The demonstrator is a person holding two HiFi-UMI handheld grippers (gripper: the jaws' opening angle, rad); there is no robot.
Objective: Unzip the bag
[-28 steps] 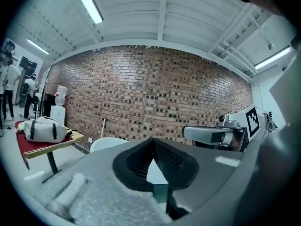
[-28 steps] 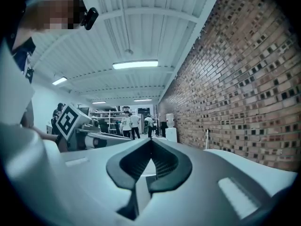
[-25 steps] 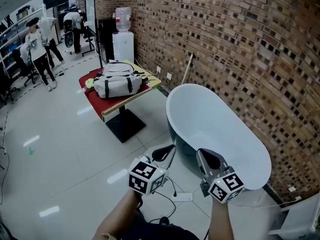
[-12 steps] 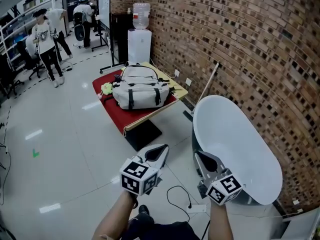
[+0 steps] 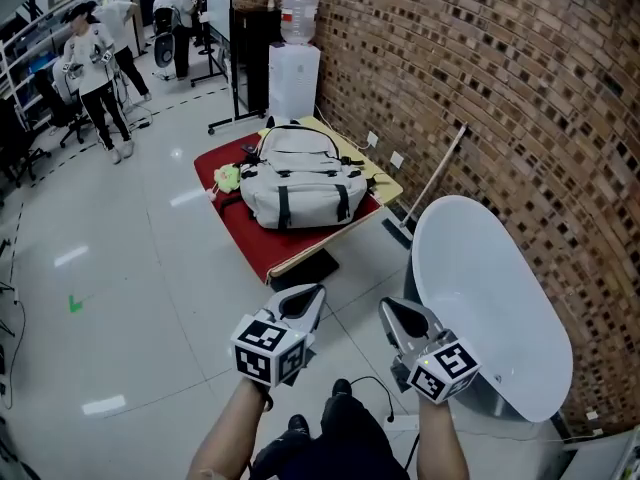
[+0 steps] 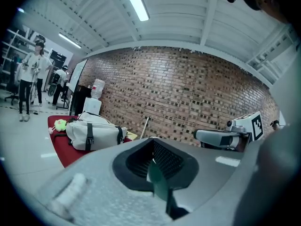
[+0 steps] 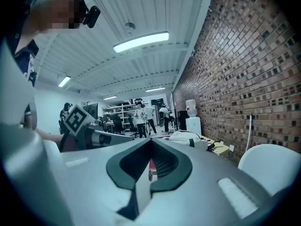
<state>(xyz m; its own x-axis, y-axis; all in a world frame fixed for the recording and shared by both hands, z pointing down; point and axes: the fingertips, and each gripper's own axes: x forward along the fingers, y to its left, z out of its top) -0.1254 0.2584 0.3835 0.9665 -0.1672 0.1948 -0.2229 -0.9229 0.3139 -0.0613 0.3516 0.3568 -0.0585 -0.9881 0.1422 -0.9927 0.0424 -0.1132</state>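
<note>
A brick wall [image 5: 480,88] runs beside the shiny floor. The bag [image 5: 300,180] lies long-ways along the near edge of the red table [image 5: 258,243]. It is well apart from both grippers, straight ahead of the left gripper [image 5: 312,294]. The right gripper [image 5: 387,309] is off to the side. Both are shut tight and hold nothing.

1. Looking like a lab/test hall, not a home: brick wall [image 5: 480,78] running beside glossy tiled floor [image 5: 140,298].
2. Strip light [image 7: 141,40] glowing under ribbed ceiling [image 7: 155,8].
3. Shelving [image 5: 25,53] & ppl [image 5: 95,63] standing at floor's far edge.
4. Water cooler [image 5: 295,63] standing against the wall; bathtub [image 5: 490,308] sitting on bare floor.
</note>
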